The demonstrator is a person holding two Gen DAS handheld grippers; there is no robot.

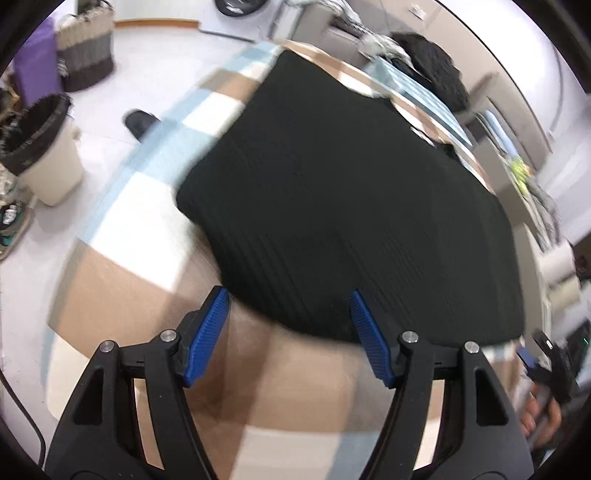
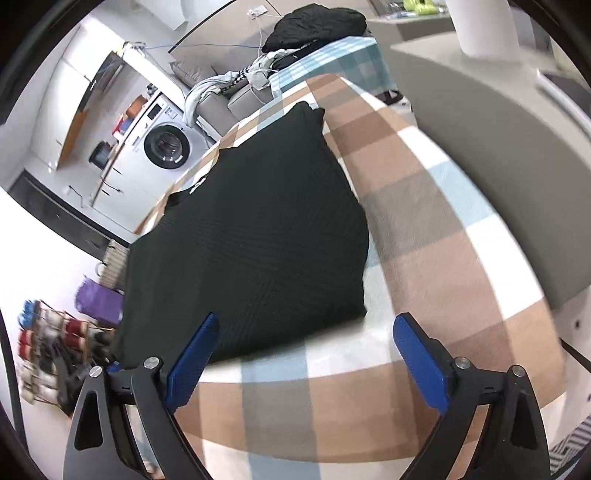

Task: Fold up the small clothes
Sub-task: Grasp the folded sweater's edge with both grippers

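A black ribbed garment (image 1: pixel 351 206) lies flat, filling the centre of both views, on a checked cloth (image 1: pixel 122 229) of tan, white and pale blue squares that covers the work surface. In the left wrist view the left gripper (image 1: pixel 290 295) stands at bottom centre with its blue pads (image 1: pixel 210 332) apart, released, the garment's near edge lying just between the tips; no pad presses on it. In the right wrist view the right gripper (image 2: pixel 306 321) is likewise spread wide and holds nothing, its left pad overlapping the garment's near corner in the picture, its right pad over bare cloth. Room, left view: a beige bin with a dark liner (image 1: pixel 44 155) at left, a woven striped basket (image 1: pixel 86 55) at upper left, pale floor between them. Room, right view: a front-loading washing machine (image 2: pixel 166 146) at upper left, a heap of dark clothing (image 2: pixel 317 24) at top centre, a rack of shoes (image 2: pixel 48 350) at lower left, a grey sofa (image 2: pixel 498 177) along the right.
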